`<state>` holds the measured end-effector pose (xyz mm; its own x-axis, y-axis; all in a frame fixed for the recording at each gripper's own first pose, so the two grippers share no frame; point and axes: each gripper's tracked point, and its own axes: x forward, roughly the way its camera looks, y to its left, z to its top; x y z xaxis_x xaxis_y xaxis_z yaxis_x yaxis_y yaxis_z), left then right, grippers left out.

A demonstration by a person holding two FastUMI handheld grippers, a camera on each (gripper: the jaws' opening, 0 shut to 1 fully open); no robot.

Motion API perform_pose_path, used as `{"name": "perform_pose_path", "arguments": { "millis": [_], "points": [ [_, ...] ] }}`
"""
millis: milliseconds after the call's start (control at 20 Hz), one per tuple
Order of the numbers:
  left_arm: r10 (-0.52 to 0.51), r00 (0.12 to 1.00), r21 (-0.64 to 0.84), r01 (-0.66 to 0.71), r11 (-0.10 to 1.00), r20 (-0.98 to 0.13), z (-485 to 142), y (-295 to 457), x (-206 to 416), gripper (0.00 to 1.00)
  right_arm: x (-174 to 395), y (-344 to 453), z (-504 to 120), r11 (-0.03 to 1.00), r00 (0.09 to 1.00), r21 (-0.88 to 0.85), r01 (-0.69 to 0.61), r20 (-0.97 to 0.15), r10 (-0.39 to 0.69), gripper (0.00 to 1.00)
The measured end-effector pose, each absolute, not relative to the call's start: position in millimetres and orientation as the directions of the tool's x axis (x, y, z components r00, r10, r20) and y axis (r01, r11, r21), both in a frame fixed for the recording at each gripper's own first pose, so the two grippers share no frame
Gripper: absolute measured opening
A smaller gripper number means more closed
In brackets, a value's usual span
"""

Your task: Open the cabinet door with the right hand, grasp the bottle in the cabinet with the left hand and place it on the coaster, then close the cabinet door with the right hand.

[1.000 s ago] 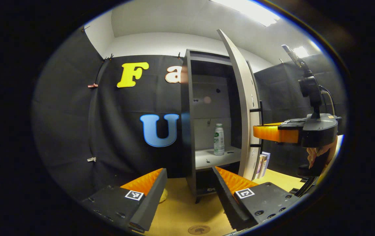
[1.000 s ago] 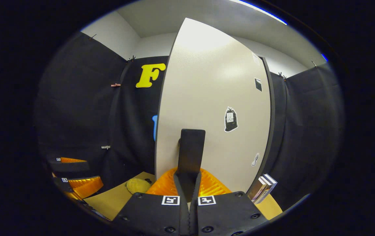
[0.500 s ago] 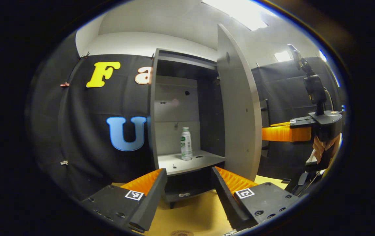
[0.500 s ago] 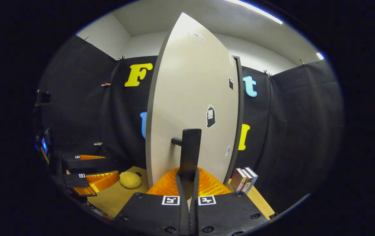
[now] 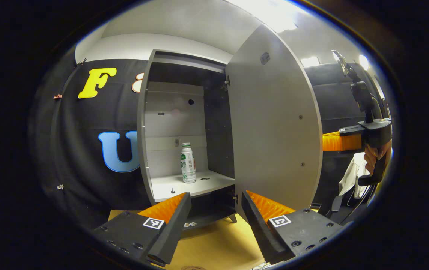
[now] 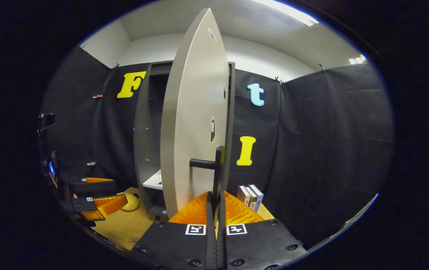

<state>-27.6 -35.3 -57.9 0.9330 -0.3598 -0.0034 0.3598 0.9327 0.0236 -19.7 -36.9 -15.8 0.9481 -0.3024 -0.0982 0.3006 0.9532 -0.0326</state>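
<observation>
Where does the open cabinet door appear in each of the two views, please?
Left gripper view: the cabinet door stands right of centre, inner face showing, right of the bottle.
Right gripper view: the door stands at centre, nearly edge-on, the right gripper shut on its handle.
Shared landmark: the white shelf.

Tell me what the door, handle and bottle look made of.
Door: likely laminated board, matte grey, flat with small fittings. Handle: dark bar, metal or plastic, cannot tell. Bottle: probably plastic, white with a green printed label.
</observation>
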Motion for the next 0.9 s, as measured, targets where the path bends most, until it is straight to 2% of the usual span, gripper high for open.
{"name": "perform_pose_path", "arguments": {
  "millis": [100, 500, 750, 800, 900],
  "points": [
    [-0.354, 0.935, 0.035, 0.353, 0.935, 0.001, -55.1, -50.6, -23.2, 0.86, -29.6, -57.4, -16.6, 0.952, 0.948, -0.061, 0.299, -0.098, -0.304, 0.05],
    [-0.282, 0.959, 0.044, 0.282, 0.959, 0.010, -48.2, -103.6, -7.4, 0.90, -37.6, -91.7, -19.6, 0.985, 0.979, -0.001, 0.171, -0.113, -0.170, 0.05],
    [-0.202, 0.979, 0.034, 0.202, 0.979, -0.013, -52.4, -118.4, 9.1, 0.90, -44.5, -110.6, -21.1, 0.993, 0.989, 0.051, 0.105, -0.109, -0.099, 0.05],
    [-0.184, 0.983, 0.034, 0.184, 0.982, -0.014, -52.5, -119.4, 12.8, 0.86, -44.7, -112.3, -22.6, 0.995, 0.992, 0.065, 0.079, -0.108, -0.071, 0.05],
    [-0.144, 0.990, 0.042, 0.144, 0.989, -0.004, -47.9, -120.5, 24.0, 0.86, -44.7, -114.9, -24.0, 0.997, 0.995, 0.068, 0.040, -0.099, -0.033, 0.05]
  ]
}}
